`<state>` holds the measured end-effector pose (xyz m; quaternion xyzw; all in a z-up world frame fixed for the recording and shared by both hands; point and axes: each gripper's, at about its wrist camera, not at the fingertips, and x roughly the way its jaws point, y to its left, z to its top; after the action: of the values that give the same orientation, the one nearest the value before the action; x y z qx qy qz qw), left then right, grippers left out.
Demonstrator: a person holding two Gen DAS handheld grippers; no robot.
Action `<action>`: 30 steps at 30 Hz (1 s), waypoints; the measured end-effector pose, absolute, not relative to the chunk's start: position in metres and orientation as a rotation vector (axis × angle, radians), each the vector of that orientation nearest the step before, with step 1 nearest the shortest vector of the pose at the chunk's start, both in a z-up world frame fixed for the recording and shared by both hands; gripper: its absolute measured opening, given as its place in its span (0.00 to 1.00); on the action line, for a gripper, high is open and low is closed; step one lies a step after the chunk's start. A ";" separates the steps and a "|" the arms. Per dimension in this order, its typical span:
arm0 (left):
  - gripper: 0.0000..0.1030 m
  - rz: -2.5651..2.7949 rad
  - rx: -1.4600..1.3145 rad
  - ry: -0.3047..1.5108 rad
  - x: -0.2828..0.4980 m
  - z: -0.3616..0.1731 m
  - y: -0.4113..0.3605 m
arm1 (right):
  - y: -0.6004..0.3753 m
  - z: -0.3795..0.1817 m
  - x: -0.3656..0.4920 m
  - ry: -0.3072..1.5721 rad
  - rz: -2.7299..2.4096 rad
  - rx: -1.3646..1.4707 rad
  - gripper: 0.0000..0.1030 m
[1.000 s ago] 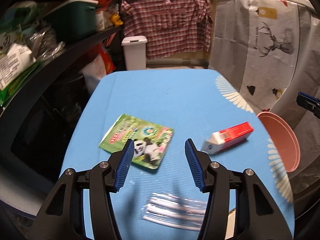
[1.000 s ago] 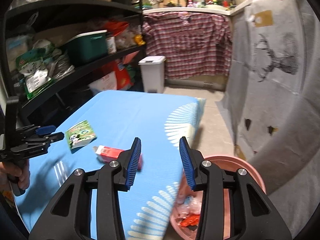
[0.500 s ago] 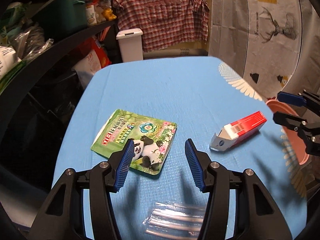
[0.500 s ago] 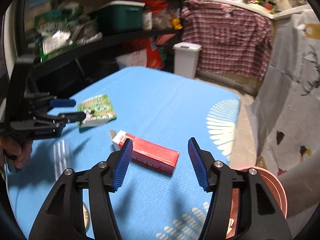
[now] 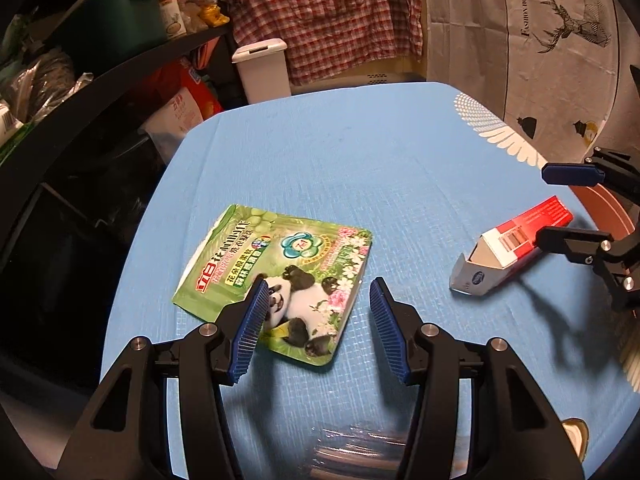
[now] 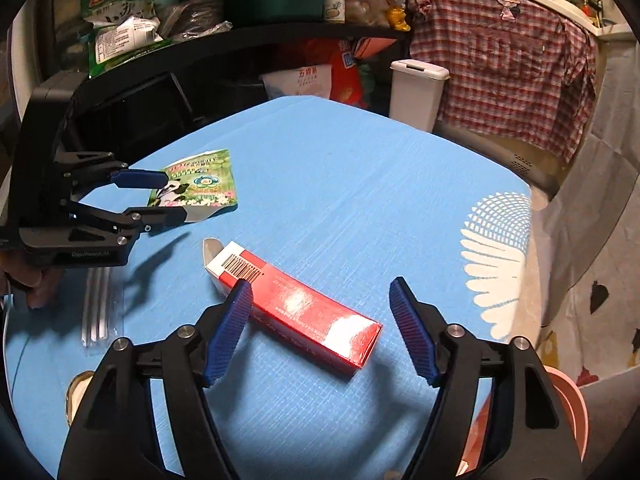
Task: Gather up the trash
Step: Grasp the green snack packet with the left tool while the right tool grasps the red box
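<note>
Lying flat on the blue table (image 6: 340, 168), the red box (image 6: 304, 308) sits between the opening, empty jaws of the right gripper (image 6: 320, 328), its long axis running diagonally across their gap, while the left gripper (image 5: 316, 324), parted and empty, hovers over the green pouch (image 5: 280, 276).

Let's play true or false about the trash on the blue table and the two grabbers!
1. The panda packet lies flat on the blue table. True.
2. The red box stands upright. False: it lies on its side, one end flap open.
3. The right gripper is squeezing the red box. False: its jaws are opening and stand either side of the box, not pressing it.
4. The left gripper holds nothing. True: its jaws are open over the packet.
5. A pink basin sits beside the table's edge. True.
</note>
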<state>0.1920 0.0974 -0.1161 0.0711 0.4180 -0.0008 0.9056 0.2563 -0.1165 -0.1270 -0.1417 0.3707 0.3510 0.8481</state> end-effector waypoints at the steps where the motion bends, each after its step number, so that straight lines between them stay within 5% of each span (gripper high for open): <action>1: 0.51 0.003 0.148 0.868 0.193 -0.117 0.098 | -0.116 -0.127 0.257 0.788 0.755 -0.294 0.69; 7: 0.49 0.035 0.156 0.892 0.195 -0.123 0.105 | -0.106 -0.134 0.248 0.817 0.806 -0.360 0.69; 11: 0.37 0.043 0.166 0.892 0.194 -0.121 0.105 | -0.103 -0.135 0.244 0.823 0.791 -0.396 0.68; 22: 0.16 0.072 0.217 0.862 0.186 -0.112 0.100 | -0.109 -0.130 0.226 0.835 0.795 -0.435 0.28; 30: 0.09 0.076 0.222 0.817 0.173 -0.098 0.098 | -0.126 -0.118 0.222 0.813 0.740 -0.390 0.26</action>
<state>0.1735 0.0979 -0.0980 0.1077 0.3961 0.0370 0.9111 0.2220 -0.1259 -0.1181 -0.1841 0.3840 0.3493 0.8347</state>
